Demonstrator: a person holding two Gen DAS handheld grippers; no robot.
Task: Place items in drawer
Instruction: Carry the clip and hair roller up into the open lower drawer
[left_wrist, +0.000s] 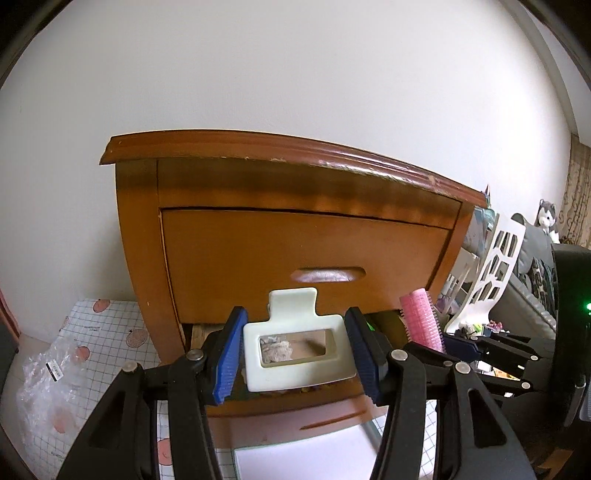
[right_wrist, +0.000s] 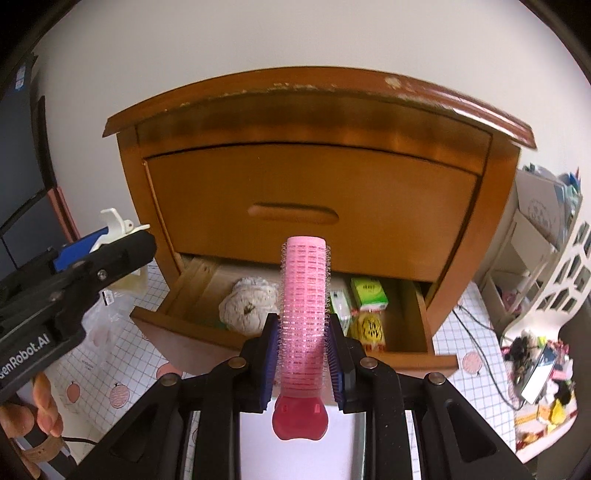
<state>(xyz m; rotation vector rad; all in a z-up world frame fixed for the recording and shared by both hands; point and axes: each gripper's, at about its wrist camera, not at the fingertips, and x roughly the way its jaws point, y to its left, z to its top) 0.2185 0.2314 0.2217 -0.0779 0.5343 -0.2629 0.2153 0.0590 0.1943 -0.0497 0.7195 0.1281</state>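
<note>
From my left wrist camera, my left gripper is clamped on a pale cream plastic claw hair clip, its blue pads pressing both sides of the rectangular body, the clip's tab pointing up and away from me. Straight ahead stands the brown wooden bedside cabinet; its upper drawer front is closed. The open lower wooden drawer sits just below and in front of the clip, so I judge a short forward and downward move would bring the clip over it. At the right, my other tool holds the pink hair roller.

From my right wrist camera, my right gripper is squeezed on that pink mesh cylindrical hair roller, whose long axis runs straight forward along the fingers, its darker pink end cap nearest me. The open lower drawer lies directly ahead and beneath the roller's far end. Inside I see a whitish crocheted bundle, a green box and a yellow packet. The roller looks nearer to the drawer's middle than the left gripper, which hangs off the drawer's left corner.
</note>
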